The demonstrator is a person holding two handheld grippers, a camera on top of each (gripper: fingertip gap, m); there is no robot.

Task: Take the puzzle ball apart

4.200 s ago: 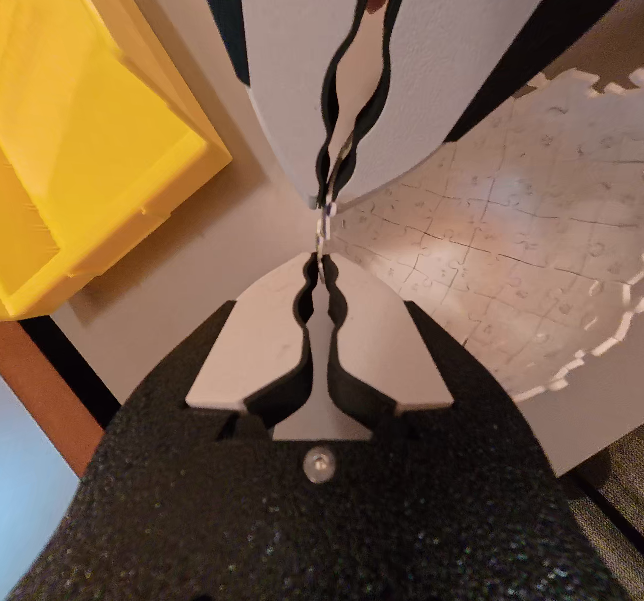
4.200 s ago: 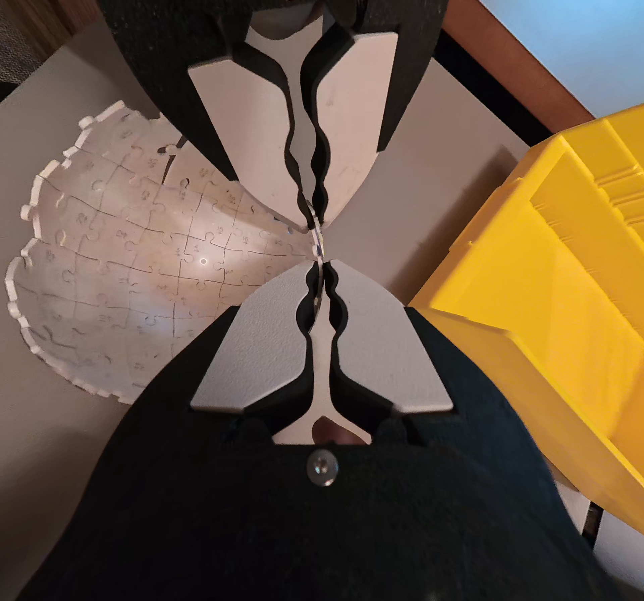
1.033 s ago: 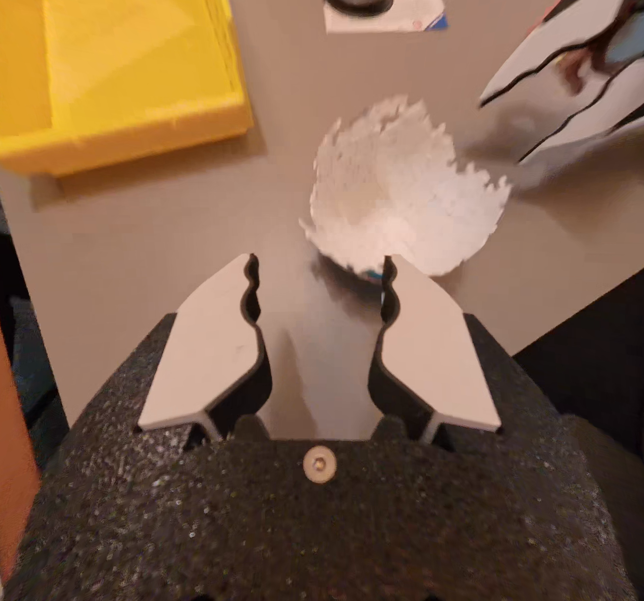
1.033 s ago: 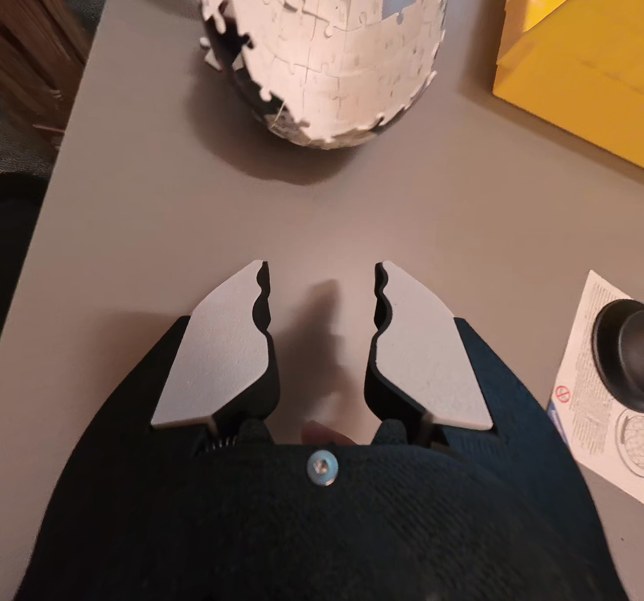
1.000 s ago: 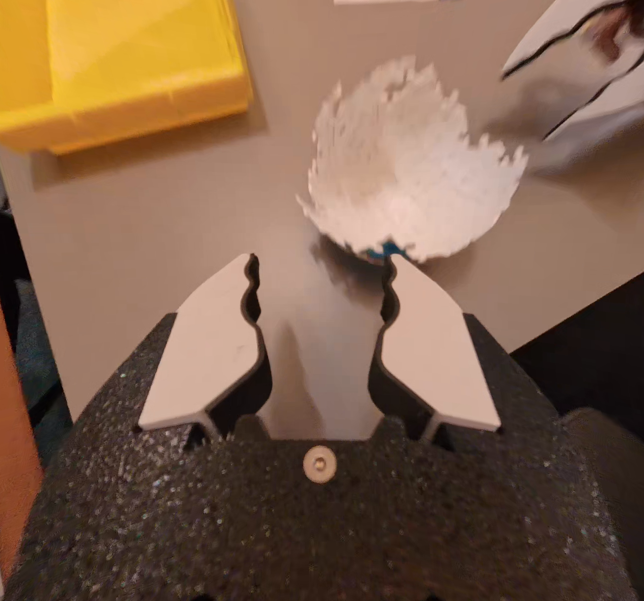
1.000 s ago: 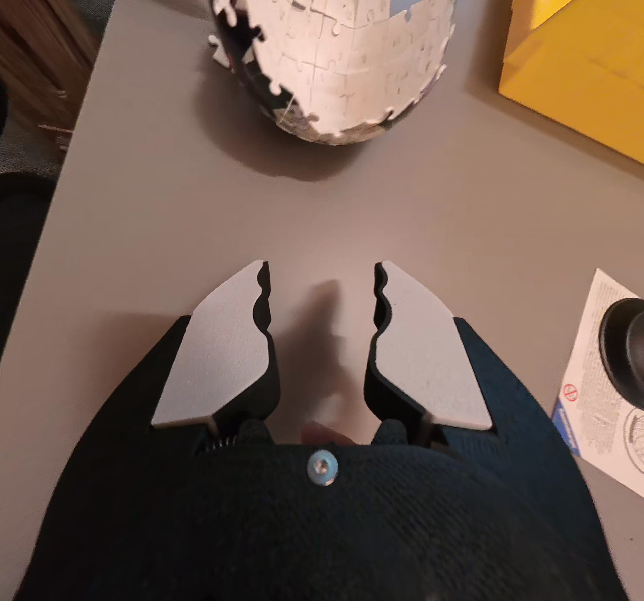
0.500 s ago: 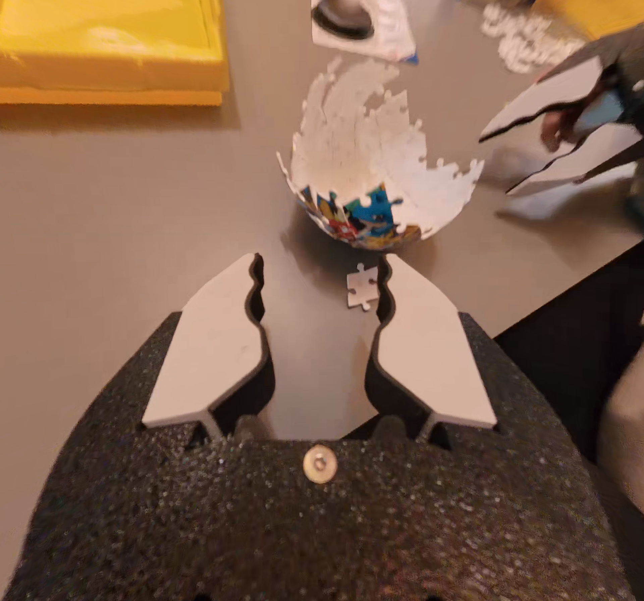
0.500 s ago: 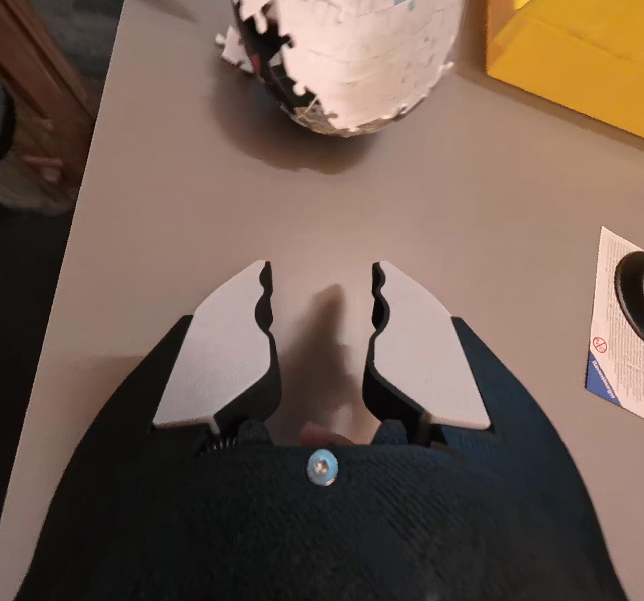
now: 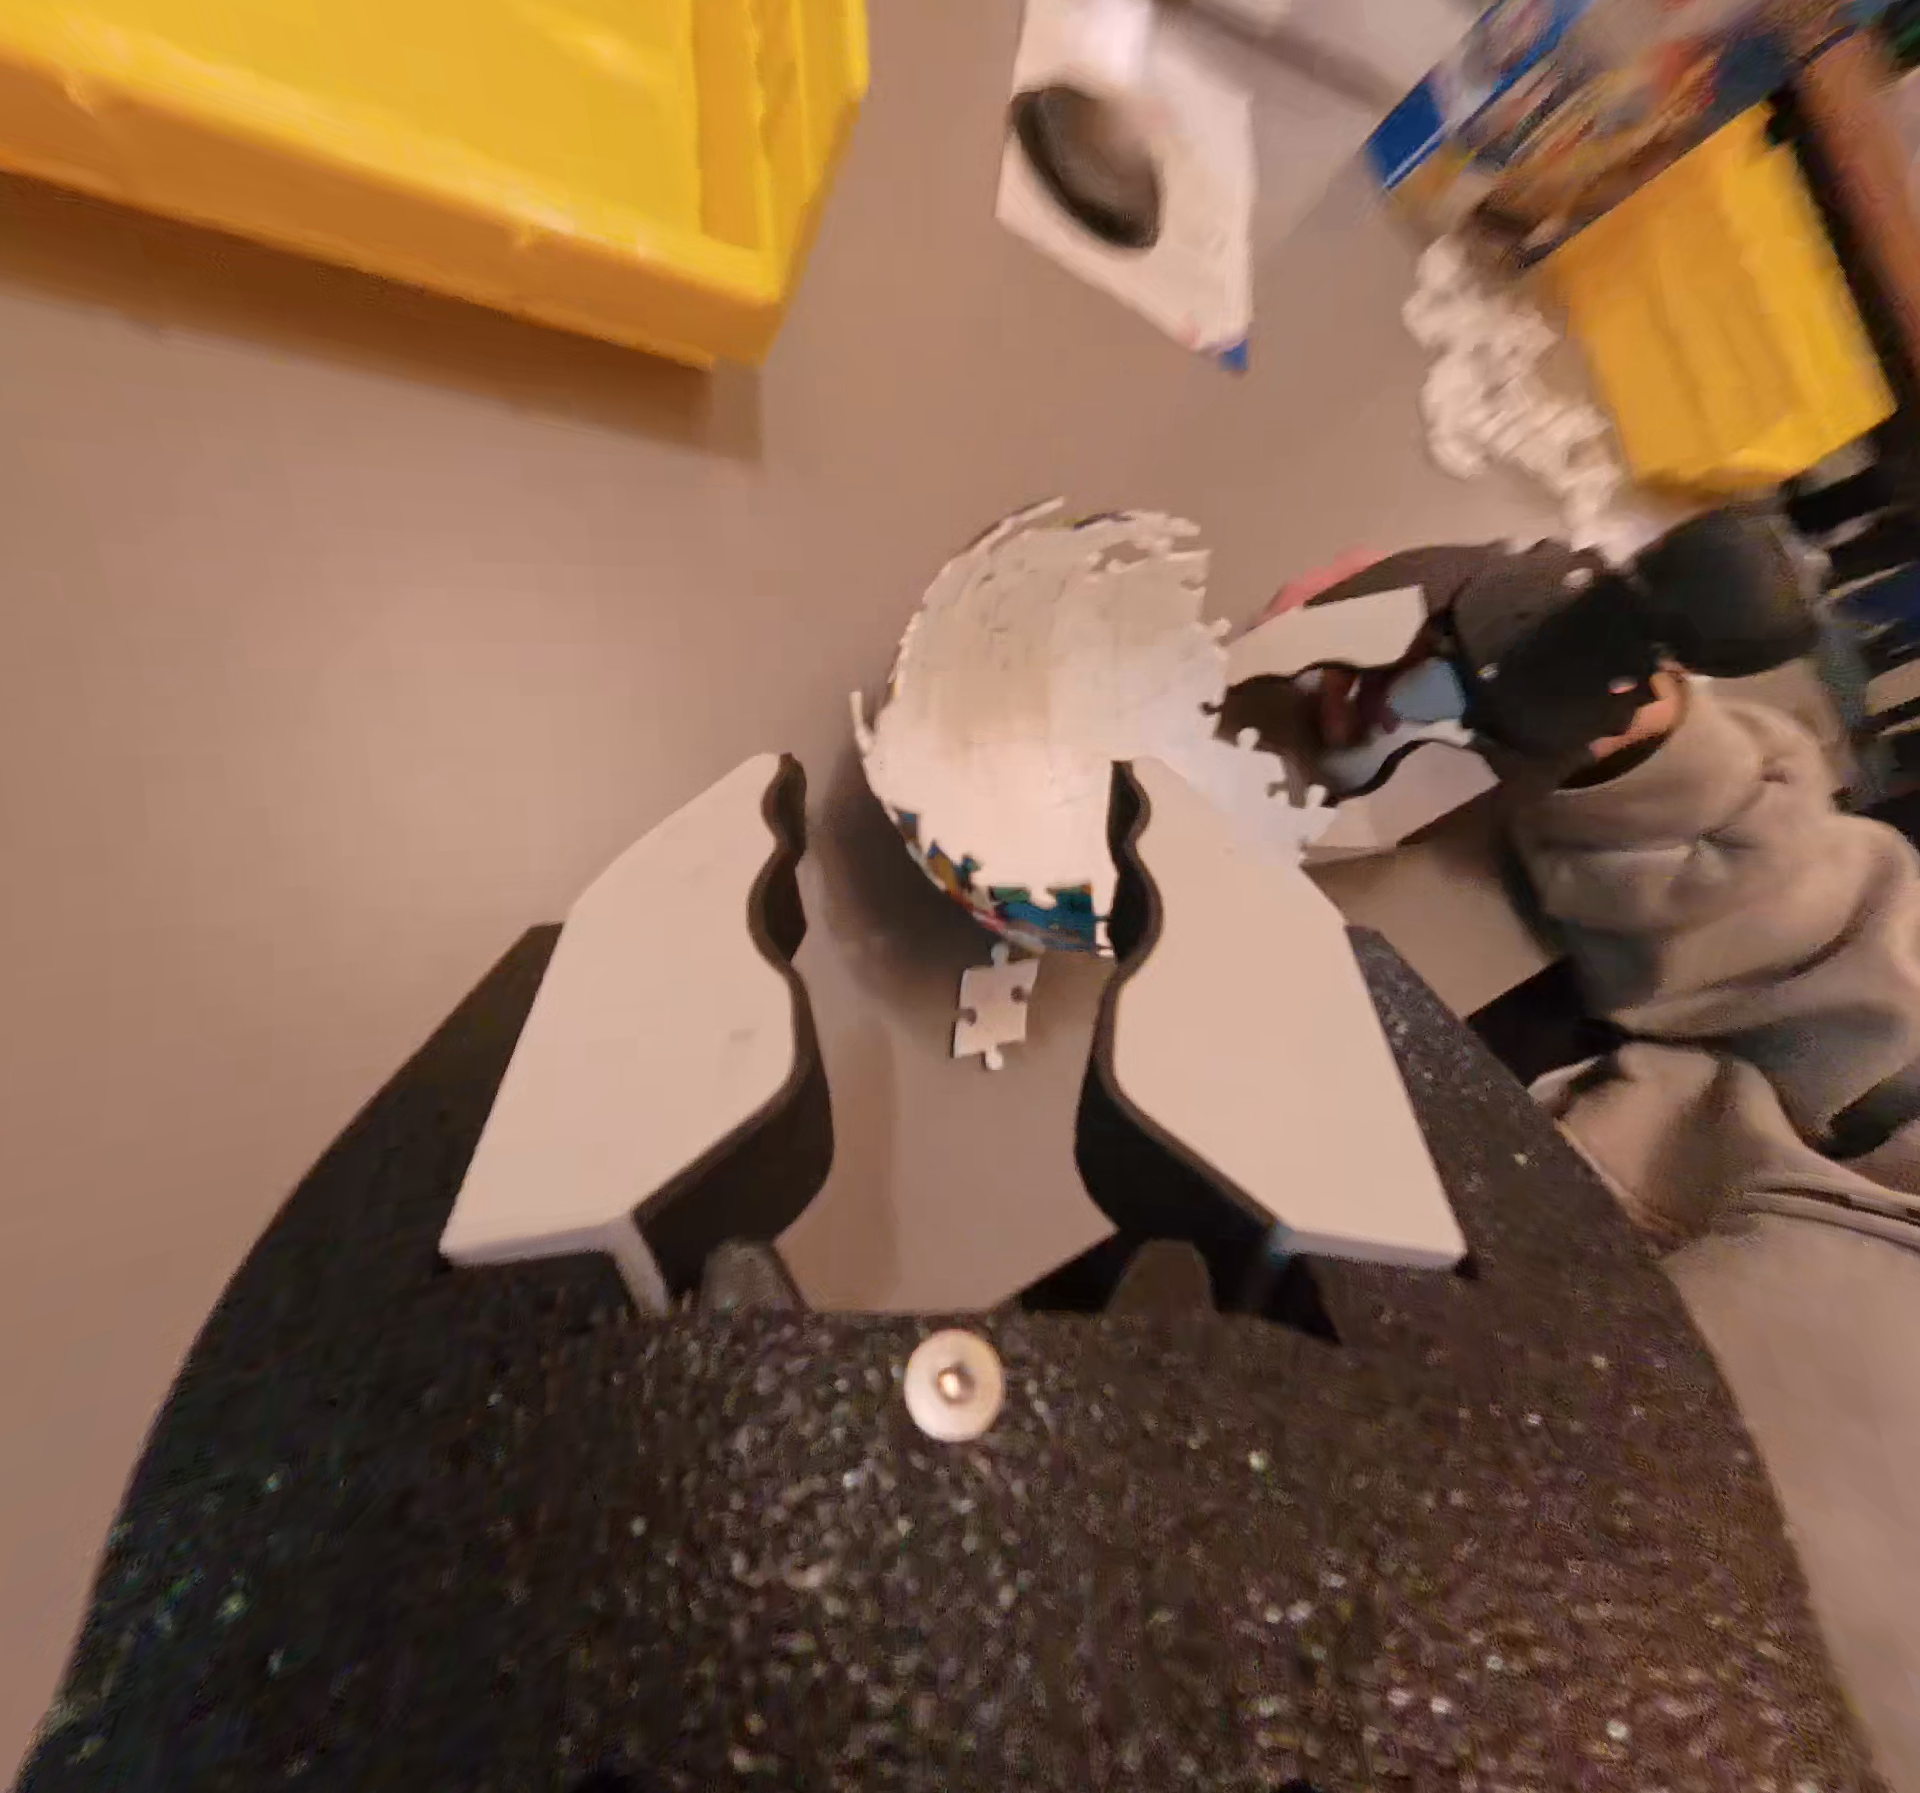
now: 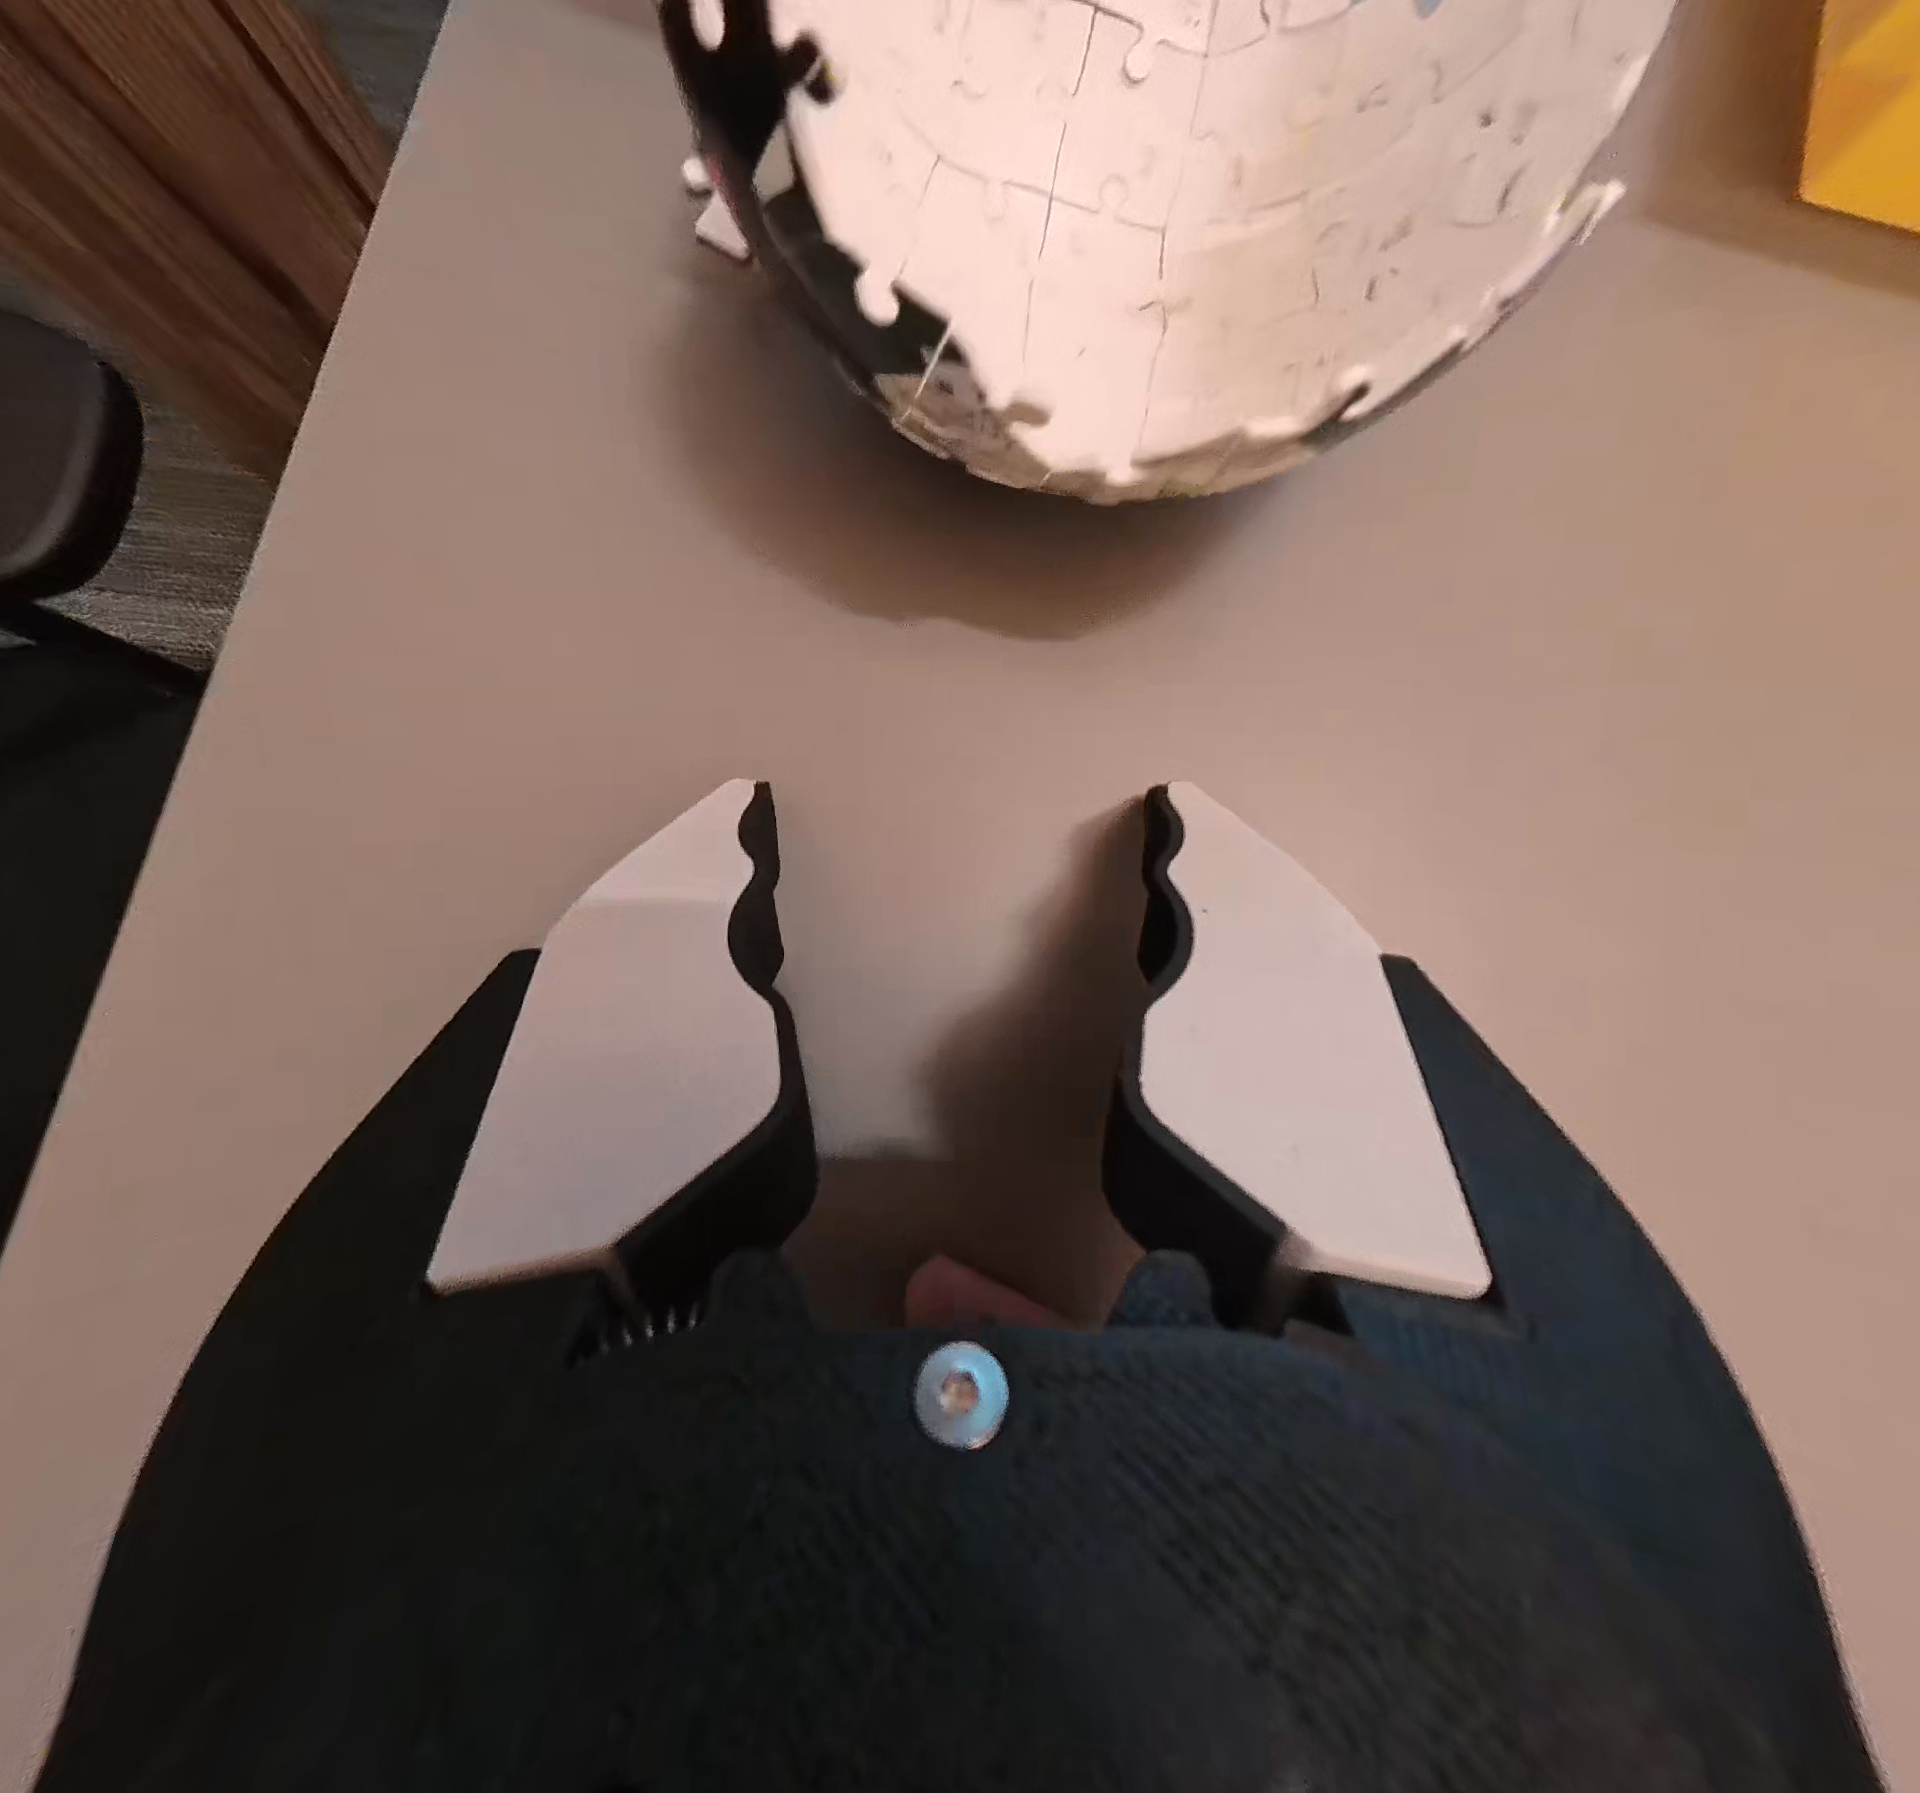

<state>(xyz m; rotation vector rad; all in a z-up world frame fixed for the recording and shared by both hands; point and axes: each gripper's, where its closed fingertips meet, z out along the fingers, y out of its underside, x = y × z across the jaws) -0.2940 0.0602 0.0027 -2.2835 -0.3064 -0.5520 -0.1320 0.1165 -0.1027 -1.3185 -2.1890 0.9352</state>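
Left gripper (image 9: 951,787): jaws apart, nothing between them, held above the grey table (image 9: 364,704). A loose puzzle piece (image 9: 992,1008) lies on the table between its fingers. Right gripper (image 10: 961,803): jaws apart, empty. The puzzle ball (image 10: 1195,185), a partial shell with white inside showing, rests on the table at 12 o'clock from the right gripper. Yellow bin (image 9: 416,81) at 11 o'clock in the left wrist view.

White shell, bright skin, yellow bins

My ball (image 9: 1039,694) is white inside, blue and multicoloured outside; loose piece (image 9: 992,1014) white; bin (image 9: 436,91) yellow; surface (image 10: 1351,704) grey-beige; my tools' fingers (image 10: 634,1026) pale grey.
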